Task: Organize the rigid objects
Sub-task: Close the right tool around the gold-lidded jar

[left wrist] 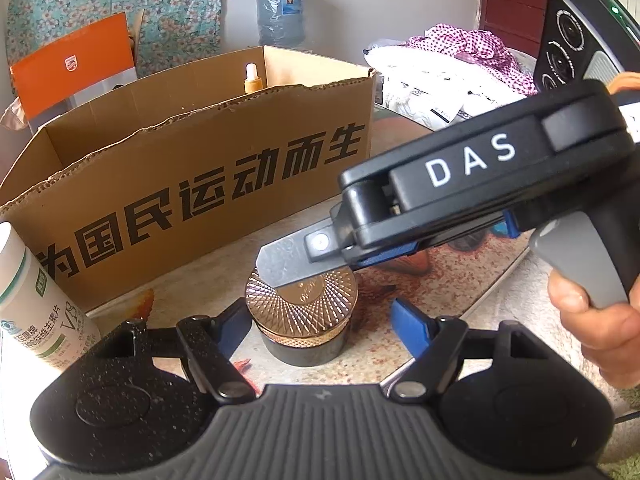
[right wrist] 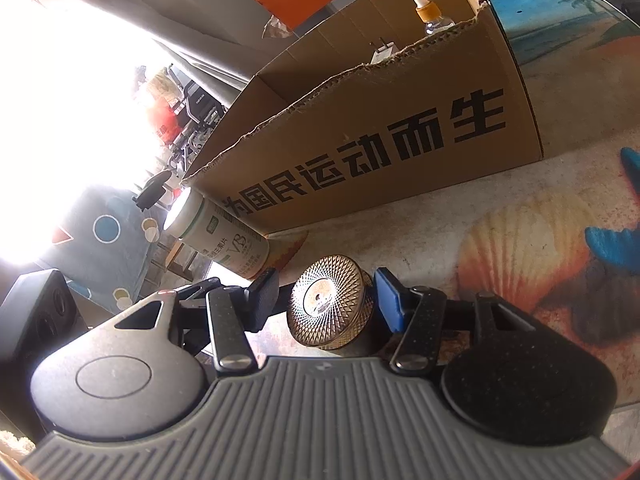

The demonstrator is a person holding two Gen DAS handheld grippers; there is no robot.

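Observation:
A round black jar with a rose-gold patterned lid (left wrist: 303, 312) stands on the table in front of the cardboard box (left wrist: 192, 168). My left gripper (left wrist: 320, 328) is open, its fingers on either side of the jar without gripping it. My right gripper (left wrist: 336, 264) reaches in from the right just over the lid. In the right wrist view the jar (right wrist: 328, 304) sits between my right gripper's (right wrist: 326, 300) open fingers; I cannot tell if they touch it. A white vitamin bottle (left wrist: 32, 296) stands at the left and also shows in the right wrist view (right wrist: 220, 236).
The open box (right wrist: 380, 152) holds a dropper bottle (left wrist: 253, 79), also visible in the right wrist view (right wrist: 428, 12). An orange box (left wrist: 76, 64) stands behind it. Clothes and bags (left wrist: 452, 76) lie at the back right. The table edge (left wrist: 520, 256) runs along the right.

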